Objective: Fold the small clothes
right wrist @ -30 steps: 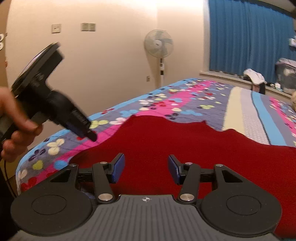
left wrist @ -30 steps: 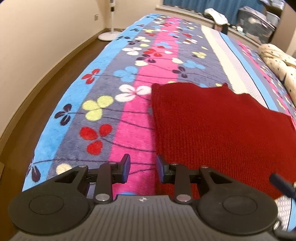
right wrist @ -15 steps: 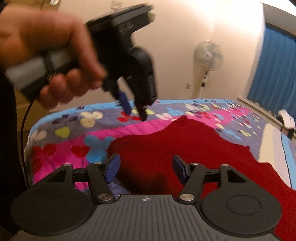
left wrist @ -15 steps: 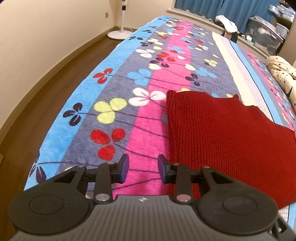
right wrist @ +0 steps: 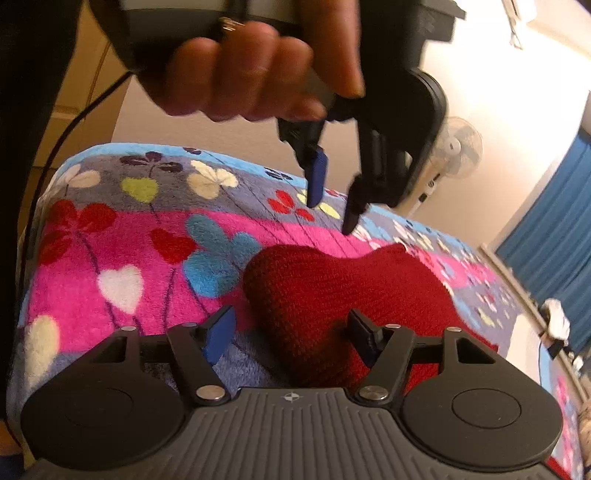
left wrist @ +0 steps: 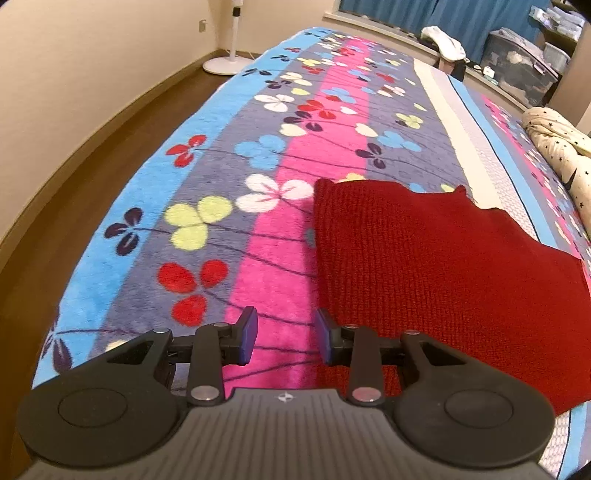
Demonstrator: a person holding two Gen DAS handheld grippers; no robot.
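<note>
Cream walls and blue curtains stand around the bed, which is covered by a fleece blanket with stripes of blue, grey and pink and a flower pattern. A white standing fan is near the wall. On the blanket lies the red knitted garment, flat, at the near end of the bed.

I hold my left hand-held gripper above the pink stripe, just beside the left edge of the garment. Its fingers are spread and nothing is between them. My left hand that grips it is blurred in the right wrist view.

My right hand-held gripper is low over the near corner of the garment. Its fingers are wide apart, with the red knit between them, but I cannot tell if they touch it.
</note>
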